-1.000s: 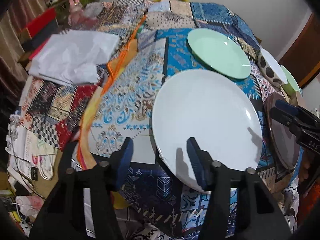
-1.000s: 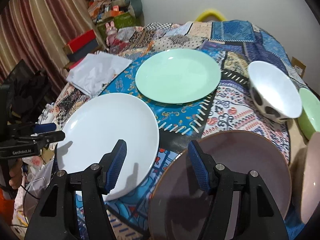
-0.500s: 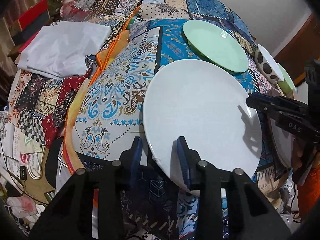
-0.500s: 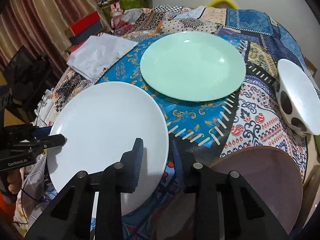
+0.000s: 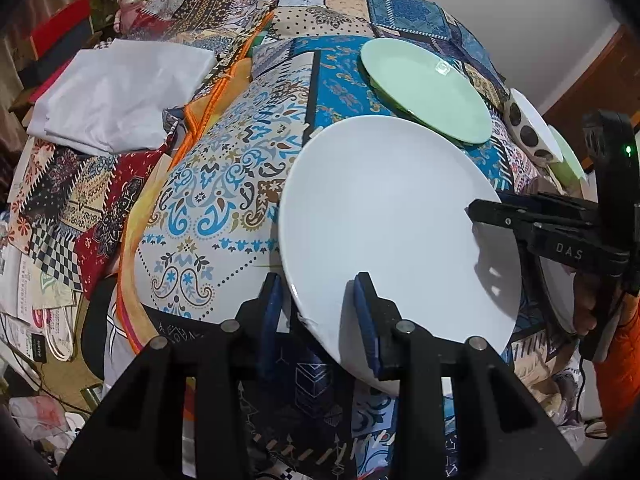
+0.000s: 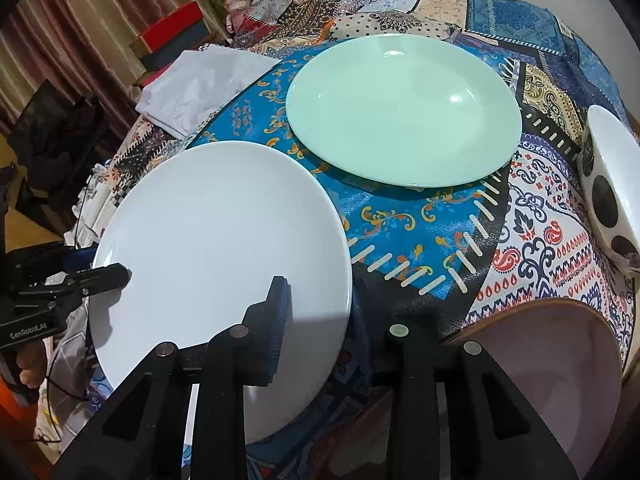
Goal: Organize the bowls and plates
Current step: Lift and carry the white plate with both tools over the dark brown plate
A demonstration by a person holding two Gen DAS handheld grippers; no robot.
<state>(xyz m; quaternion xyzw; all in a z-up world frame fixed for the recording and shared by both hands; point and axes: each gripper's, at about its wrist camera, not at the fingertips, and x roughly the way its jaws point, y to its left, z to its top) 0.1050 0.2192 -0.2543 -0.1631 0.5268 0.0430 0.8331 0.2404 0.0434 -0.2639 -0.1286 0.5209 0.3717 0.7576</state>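
White round ceramic plate (image 5: pixel 392 220) at frame centre, rim clamped by left gripper (image 5: pixel 320 316); opposite rim between right gripper (image 6: pixel 320 304) pads, both just narrowed.

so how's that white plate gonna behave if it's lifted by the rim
Probably stiff: the white plate holds a flat, round shape. Its smooth surface looks slippery, so a rim pinch might slide. Wide and shallow, it would likely tilt if held at one edge only, and its thin rim may chip if knocked.
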